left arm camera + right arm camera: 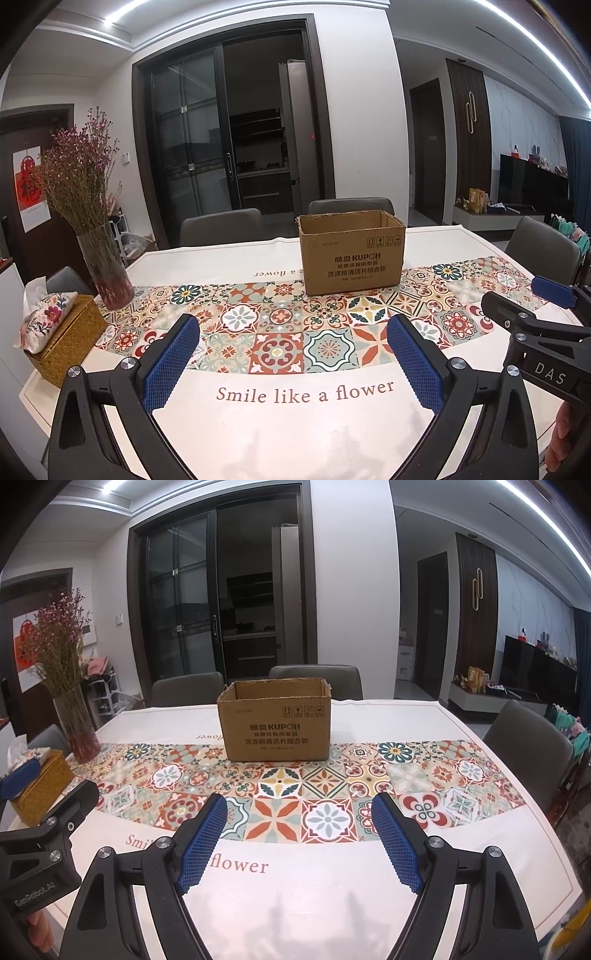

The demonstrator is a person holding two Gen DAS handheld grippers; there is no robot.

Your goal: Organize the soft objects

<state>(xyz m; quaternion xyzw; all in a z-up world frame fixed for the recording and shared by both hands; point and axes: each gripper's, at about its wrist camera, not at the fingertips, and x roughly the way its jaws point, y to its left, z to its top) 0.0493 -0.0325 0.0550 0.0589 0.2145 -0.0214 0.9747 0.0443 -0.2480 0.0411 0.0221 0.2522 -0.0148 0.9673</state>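
**What I can't see from either wrist cam**

- Open brown cardboard box [351, 253]: near wall blocks the inside in both views, so contents unknown. Small grey print under its logo is too small to read.
- My left gripper [293, 363]: arms run off the bottom edge. In the right cam it's cut by the left edge.
- My right gripper [299, 840]: same, cropped at the bottom; in the left cam only one side shows.
- Woven yellow tissue box [40, 788]: partly behind a blue pad.
- Grey chairs [221, 225]: seats hidden behind the white patterned tablecloth [258, 424].
- Far shelf items [532, 157]: too small to identify.
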